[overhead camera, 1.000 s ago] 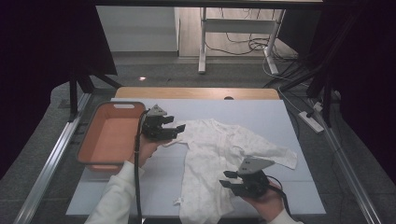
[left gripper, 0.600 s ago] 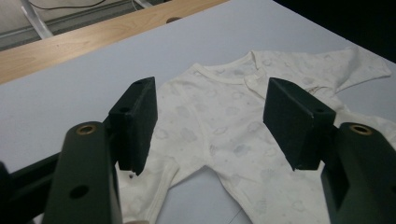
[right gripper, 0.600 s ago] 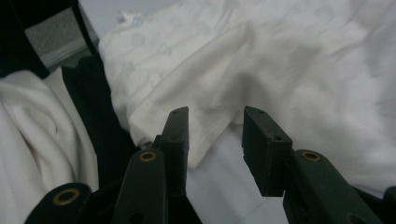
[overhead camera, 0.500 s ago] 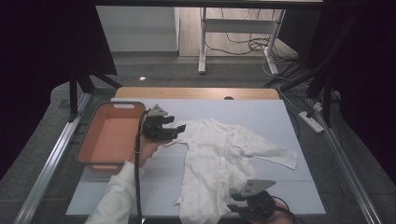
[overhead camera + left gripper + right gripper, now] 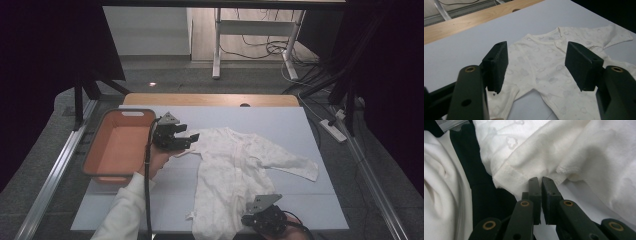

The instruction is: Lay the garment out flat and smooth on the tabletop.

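We see the baby romper (image 5: 235,175) spread flat on the grey table (image 5: 300,125), neck end far, legs reaching the near edge. Right gripper (image 5: 265,220) has dropped from mid-table to that near edge since a second ago, and its jaws have just been closing: now nearly together at the bottom hem (image 5: 506,173), though we can't tell if cloth is pinched. Left gripper (image 5: 182,140) hasn't moved, jaws wide over the sleeve, holding nothing. Orange bin (image 5: 120,145) sits left. We judge a fold or lift is starting
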`<control>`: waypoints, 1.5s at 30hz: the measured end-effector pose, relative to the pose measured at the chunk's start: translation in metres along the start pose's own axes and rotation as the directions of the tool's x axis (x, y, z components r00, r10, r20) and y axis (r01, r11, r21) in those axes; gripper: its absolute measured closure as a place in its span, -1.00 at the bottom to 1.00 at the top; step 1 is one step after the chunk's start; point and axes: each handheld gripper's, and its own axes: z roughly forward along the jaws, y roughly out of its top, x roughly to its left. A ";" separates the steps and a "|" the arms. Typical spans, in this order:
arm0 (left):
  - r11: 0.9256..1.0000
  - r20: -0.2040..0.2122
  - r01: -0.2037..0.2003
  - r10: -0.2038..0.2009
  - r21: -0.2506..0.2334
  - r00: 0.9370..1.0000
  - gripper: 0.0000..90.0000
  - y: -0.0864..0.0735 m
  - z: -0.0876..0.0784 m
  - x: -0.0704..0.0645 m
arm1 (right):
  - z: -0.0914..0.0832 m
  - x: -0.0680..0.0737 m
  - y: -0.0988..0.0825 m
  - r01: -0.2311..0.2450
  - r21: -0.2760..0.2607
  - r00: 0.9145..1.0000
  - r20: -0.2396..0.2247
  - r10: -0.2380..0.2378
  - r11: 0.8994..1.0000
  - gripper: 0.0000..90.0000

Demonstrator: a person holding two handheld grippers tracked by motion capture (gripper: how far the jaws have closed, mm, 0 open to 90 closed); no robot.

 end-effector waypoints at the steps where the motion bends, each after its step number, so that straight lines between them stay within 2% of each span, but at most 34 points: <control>1: 1.000 0.000 0.000 0.000 -0.001 1.000 -0.21 0.000 0.000 0.000 | -0.001 0.000 -0.001 0.000 0.001 1.000 0.000 0.000 1.000 0.91; 10: 1.000 0.008 0.000 0.000 0.006 1.000 -0.21 0.001 0.004 -0.002 | -0.023 -0.008 -0.017 -0.054 -0.028 0.997 0.048 0.055 0.998 0.92; 16: 1.000 0.008 0.005 -0.006 0.004 1.000 -0.21 0.000 0.003 -0.006 | -0.038 -0.008 -0.037 -0.089 -0.033 0.994 0.063 0.091 0.995 0.92; 21: 1.000 0.010 0.013 -0.013 0.011 1.000 -0.21 -0.004 0.004 -0.013 | -0.052 0.002 -0.058 -0.119 -0.027 0.990 0.078 0.121 0.993 0.92; 28: 1.000 0.010 0.006 -0.006 0.020 1.000 -0.21 -0.010 0.000 -0.032 | -0.070 0.024 -0.086 -0.150 -0.028 0.984 0.095 0.152 0.988 0.92; 31: 1.000 0.015 0.005 -0.005 0.021 1.000 -0.21 -0.010 0.001 -0.038 | -0.075 0.030 -0.094 -0.146 -0.030 0.984 0.103 0.148 0.989 0.90; 33: 1.000 0.016 0.005 -0.006 0.021 1.000 -0.21 -0.010 0.003 -0.040 | -0.079 0.031 -0.093 -0.143 -0.060 0.983 0.106 0.148 0.988 0.71; 34: 1.000 0.016 0.001 -0.002 0.025 1.000 -0.21 -0.010 0.003 -0.040 | -0.079 0.029 -0.090 -0.135 -0.085 0.983 0.115 0.144 0.987 0.47; 35: 1.000 0.016 -0.002 0.001 0.027 1.000 -0.21 -0.009 0.004 -0.040 | -0.080 0.027 -0.084 -0.131 -0.104 0.981 0.126 0.144 0.986 0.34; 37: 1.000 0.017 -0.002 0.001 0.025 1.000 -0.21 -0.009 0.005 -0.039 | -0.078 0.018 -0.069 -0.118 -0.137 0.980 0.142 0.137 0.984 0.25; 40: 1.000 0.019 0.003 -0.003 0.022 1.000 -0.21 -0.008 0.005 -0.037 | -0.071 -0.003 -0.052 -0.136 -0.161 0.976 0.145 0.159 0.978 0.18; 43: 1.000 0.020 -0.001 0.001 0.022 1.000 -0.21 -0.008 0.006 -0.035 | -0.058 -0.022 -0.033 -0.141 -0.153 0.977 0.139 0.163 0.978 0.16; 45: 1.000 0.022 -0.007 0.006 0.019 1.000 -0.21 -0.006 0.006 -0.034 | -0.046 -0.028 -0.021 -0.121 -0.117 0.980 0.147 0.137 0.986 0.19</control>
